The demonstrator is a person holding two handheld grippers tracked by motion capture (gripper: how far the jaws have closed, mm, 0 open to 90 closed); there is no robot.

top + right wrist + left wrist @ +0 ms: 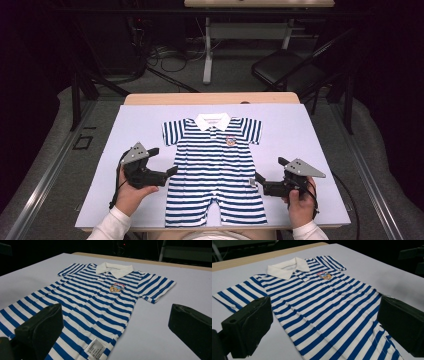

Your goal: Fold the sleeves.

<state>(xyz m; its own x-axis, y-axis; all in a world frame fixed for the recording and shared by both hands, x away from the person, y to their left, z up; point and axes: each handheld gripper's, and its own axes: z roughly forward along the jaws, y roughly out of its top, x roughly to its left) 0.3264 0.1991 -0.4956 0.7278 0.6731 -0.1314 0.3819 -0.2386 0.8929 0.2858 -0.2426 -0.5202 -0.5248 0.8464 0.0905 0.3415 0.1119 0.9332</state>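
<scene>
1. Striped romper [215, 165] lies flat, front up, in the middle of the pale surface [310, 135]; white collar [213, 121] at the far end, legs toward the person.
2. Small bear badge [230, 140] on the chest; white care label [95, 349] sticks out at one side seam.
3. Left gripper [167, 172] sits at the romper's left edge, jaws spread, holding nothing.
4. Right gripper [259, 179] sits at the right edge near the label, jaws spread, holding nothing.
5. Black chair [285, 70] stands on the floor beyond the surface.
</scene>
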